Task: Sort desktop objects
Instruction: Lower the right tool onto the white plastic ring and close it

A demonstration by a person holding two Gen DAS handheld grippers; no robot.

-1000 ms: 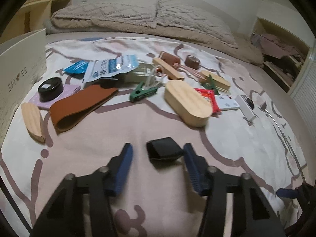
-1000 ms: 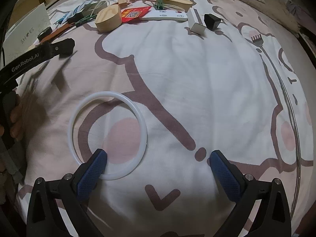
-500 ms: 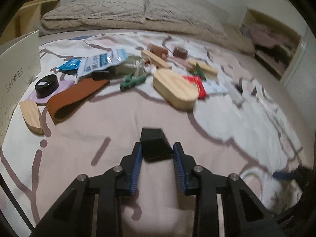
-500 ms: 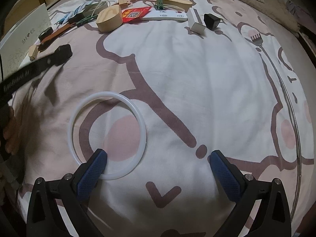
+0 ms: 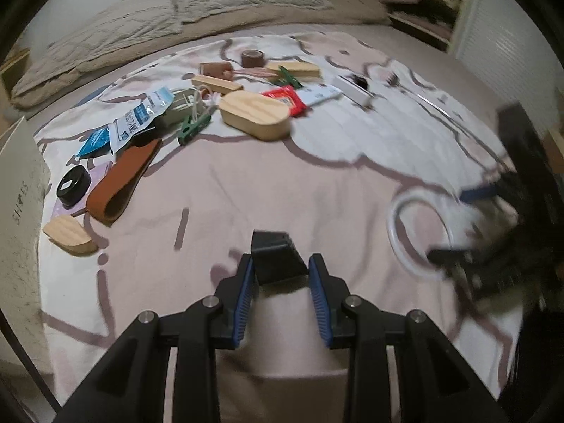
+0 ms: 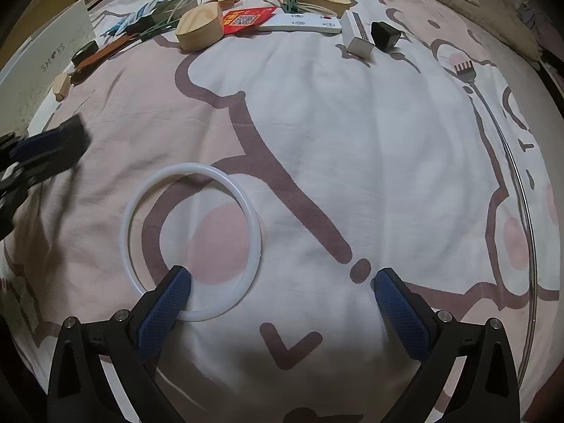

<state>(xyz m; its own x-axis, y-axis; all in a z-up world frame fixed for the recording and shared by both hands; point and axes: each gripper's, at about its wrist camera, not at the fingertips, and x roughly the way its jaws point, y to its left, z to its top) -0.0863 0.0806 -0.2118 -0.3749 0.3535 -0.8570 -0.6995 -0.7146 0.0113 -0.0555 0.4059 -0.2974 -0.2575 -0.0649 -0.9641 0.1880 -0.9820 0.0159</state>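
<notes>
Barely begun by the look of it: left gripper (image 5: pixel 280 275) clamped on a small black block (image 5: pixel 276 257) above the bedspread (image 5: pixel 317 183), right gripper (image 6: pixel 282 283) spread wide and empty beside the white ring (image 6: pixel 192 243), far clutter unsorted.

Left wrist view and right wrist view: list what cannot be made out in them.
- Right gripper in the left wrist view: motion blur smears it, so its fingers cannot be read there.
- White ring, same view: its right side is lost behind that blur.
- Black block: its lower part is hidden between the left gripper fingers.
- Left gripper in the right wrist view: blurred and cut by the left edge.
- Blue-and-white pouch: print too small to read.
</notes>
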